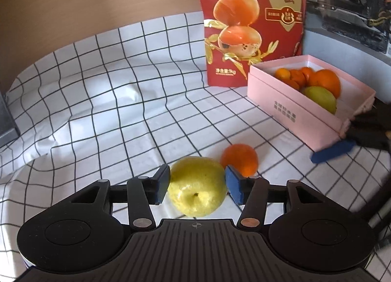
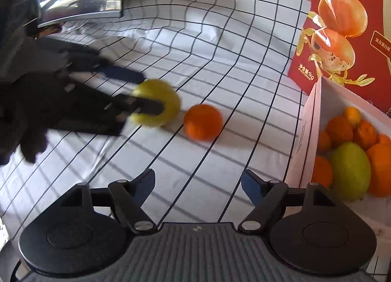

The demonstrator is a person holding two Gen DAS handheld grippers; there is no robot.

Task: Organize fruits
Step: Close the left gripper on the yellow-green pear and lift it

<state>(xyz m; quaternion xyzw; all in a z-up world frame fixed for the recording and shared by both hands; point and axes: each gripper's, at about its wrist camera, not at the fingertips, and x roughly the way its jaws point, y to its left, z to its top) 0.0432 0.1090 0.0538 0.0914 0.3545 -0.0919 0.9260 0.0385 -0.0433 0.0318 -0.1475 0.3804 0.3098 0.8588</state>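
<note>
A: Yellow fruit sat right between the left gripper pads, on the checked cloth. Jaws apart, pads hard up against both flanks; firm pressing or bare touch, impossible to tell.

B: Orange just beyond the right-hand pad, close by. Pink box well off to that same side, already loaded with oranges and a green-yellow fruit.

A: Right gripper spread wide over bare cloth, nothing between its pads.

B: Risk, by my reckoning: round, smooth skin could squirt forward out of a loose pinch, knocking the orange rolling. Rumpled cloth wouldn't help.

A: Hard to read: left gripper smeared with blur from the right wrist view, box's far corner cut off, and pad contact hidden behind the fruit's bulge.
</note>
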